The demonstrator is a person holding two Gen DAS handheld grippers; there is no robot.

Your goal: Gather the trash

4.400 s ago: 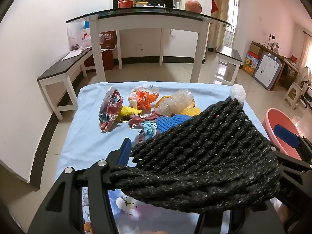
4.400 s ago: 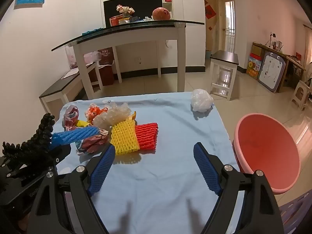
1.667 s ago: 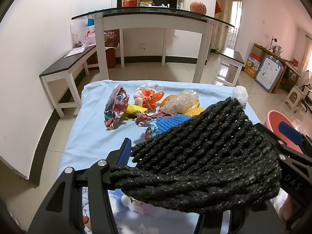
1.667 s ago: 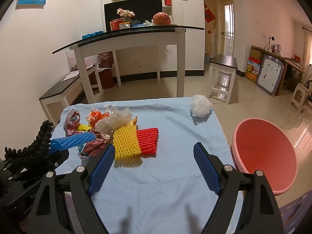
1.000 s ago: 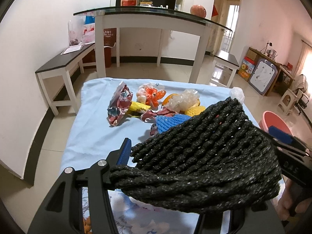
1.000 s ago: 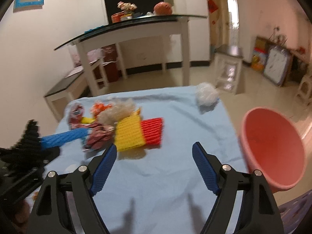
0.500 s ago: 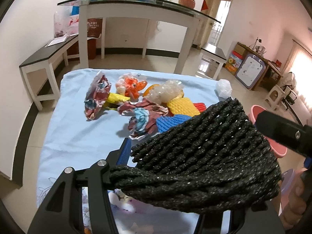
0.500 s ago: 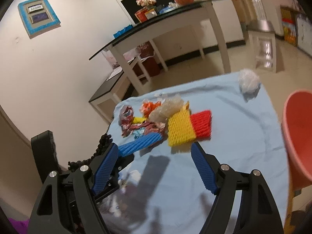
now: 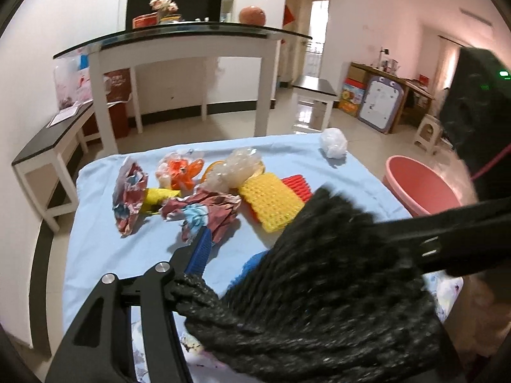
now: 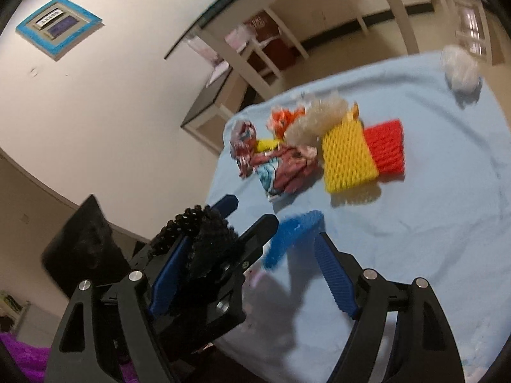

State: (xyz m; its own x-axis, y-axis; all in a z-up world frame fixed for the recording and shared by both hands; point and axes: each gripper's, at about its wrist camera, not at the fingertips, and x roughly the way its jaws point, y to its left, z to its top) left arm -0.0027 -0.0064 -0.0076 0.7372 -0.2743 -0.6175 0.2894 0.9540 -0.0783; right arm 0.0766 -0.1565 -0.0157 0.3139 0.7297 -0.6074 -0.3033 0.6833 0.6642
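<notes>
Trash (image 9: 204,207) lies heaped on the far left part of the table (image 9: 95,239), which is covered in a pale blue cloth. The heap holds crumpled wrappers, a yellow foam net (image 9: 271,201) and a red foam net (image 9: 297,183). A white plastic ball (image 9: 333,142) sits apart at the far right corner. The pink basin (image 9: 418,185) stands on the floor beside the table's right edge, well away from the heap.

A black foam net (image 9: 319,287) fills the gap in my left gripper (image 10: 247,214). Its fingers have just been opening with the net between them, and I cannot tell whether the pads press on it now. My right gripper (image 10: 252,242) has its fingers wide apart. They straddle the black net and 1 left finger, and nothing is clamped. A blue foam net (image 10: 293,233) lies on the cloth just beyond them.

I judge this to be a handover, with 1 piece passing from left to right on its way to the basin. Next, my right fingers need to close on the black net alone, clear of the left finger. Only once they have it should the left let go completely. The foam is springy and may slip.
</notes>
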